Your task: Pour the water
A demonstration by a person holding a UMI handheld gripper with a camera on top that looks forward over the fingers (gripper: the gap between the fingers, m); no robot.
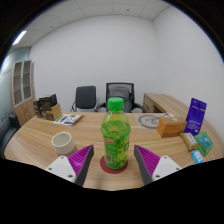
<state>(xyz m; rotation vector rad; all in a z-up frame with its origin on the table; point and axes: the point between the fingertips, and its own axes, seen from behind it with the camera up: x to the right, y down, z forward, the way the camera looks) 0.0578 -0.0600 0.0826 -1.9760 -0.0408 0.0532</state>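
Note:
A green plastic bottle (115,133) with a green cap and a printed label stands upright on a red coaster (113,166) on the wooden table (40,138). It is between my gripper's (114,160) fingers, with a gap showing on each side of it. The purple pads (82,157) flank its lower part without touching, so the gripper is open. A white cup (63,141) sits on the table to the left of the bottle, just beyond the left finger.
A round silver dish (149,121) and a brown box (170,126) lie to the right beyond the bottle. A purple carton (196,115) and small packets (197,155) stand at the far right. Papers (67,119) and two office chairs (119,96) are at the back.

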